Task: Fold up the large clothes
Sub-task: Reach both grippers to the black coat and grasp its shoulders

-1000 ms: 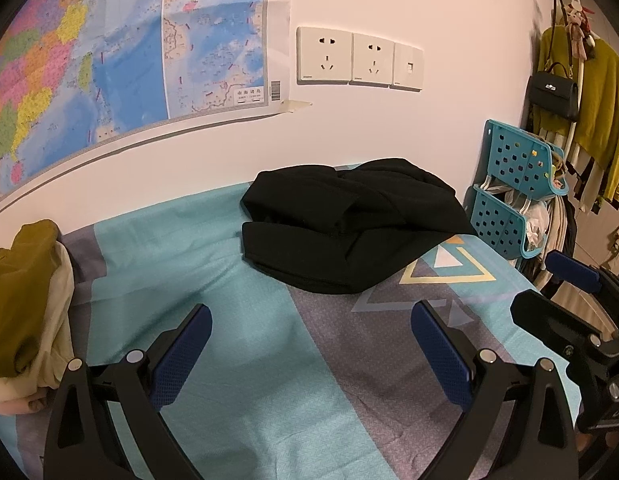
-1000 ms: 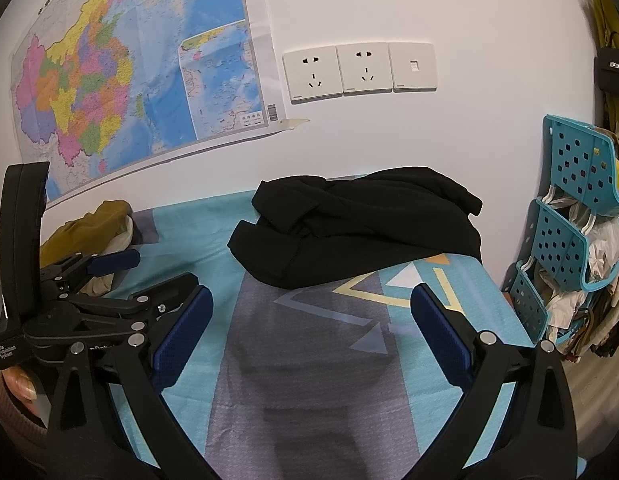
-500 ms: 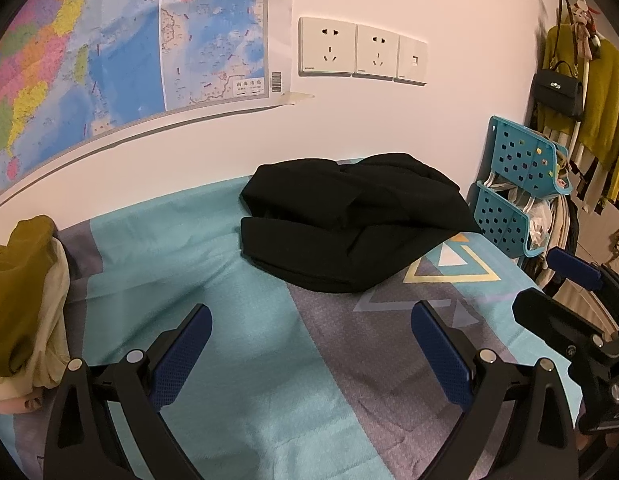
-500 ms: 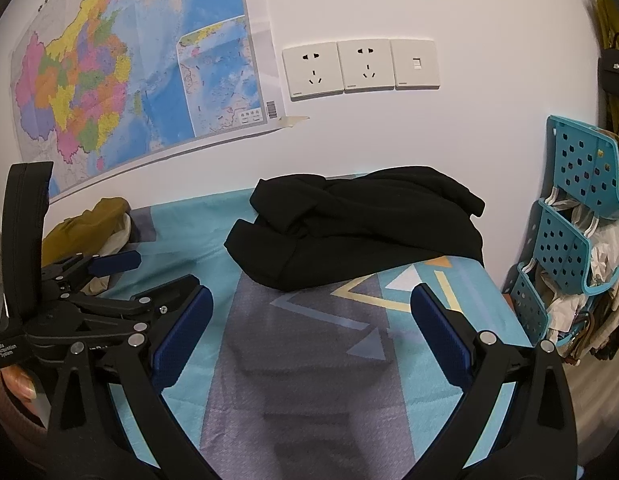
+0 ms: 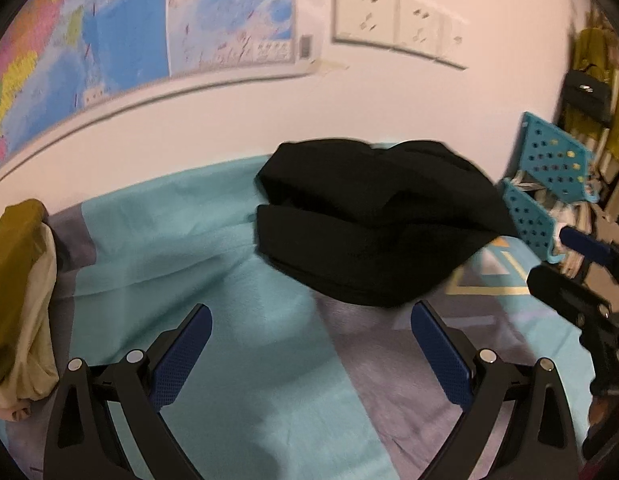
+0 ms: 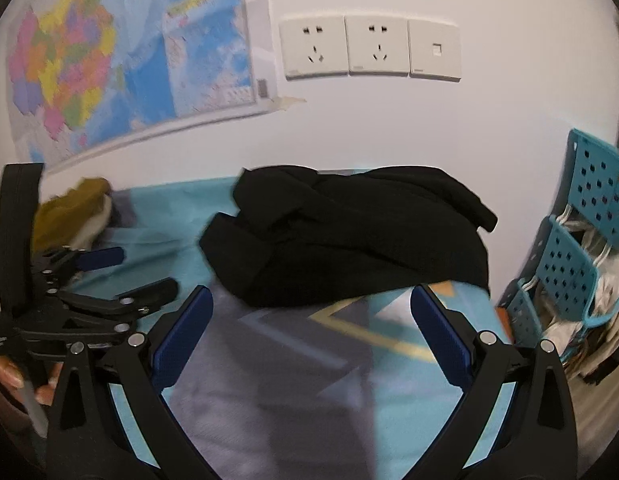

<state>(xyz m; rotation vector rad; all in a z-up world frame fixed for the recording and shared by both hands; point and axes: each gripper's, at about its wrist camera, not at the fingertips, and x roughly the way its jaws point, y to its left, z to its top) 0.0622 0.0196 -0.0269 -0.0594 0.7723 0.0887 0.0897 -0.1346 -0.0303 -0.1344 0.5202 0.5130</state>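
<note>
A crumpled black garment [image 5: 373, 224] [image 6: 349, 236] lies in a heap on the teal and grey bed sheet [image 5: 245, 336] [image 6: 293, 384], close to the white wall. My left gripper [image 5: 311, 320] hovers above the sheet just short of the heap, open and empty. My right gripper [image 6: 311, 312] is also open and empty, its fingertips near the heap's front edge. In the right wrist view the left gripper [image 6: 109, 276] shows at the left. The right gripper [image 5: 569, 264] shows at the right edge of the left wrist view.
A mustard and cream pile of clothes [image 5: 17, 288] [image 6: 77, 208] sits at the bed's left end. A teal perforated rack [image 5: 549, 184] [image 6: 581, 240] stands past the right edge, with hung clothes and a bag [image 5: 593, 92] behind it. A map [image 6: 121, 64] and sockets [image 6: 369, 48] are on the wall.
Both grippers have moved forward toward the black garment, which now looks larger and nearer. The views are motion-blurred. Both stay open.
</note>
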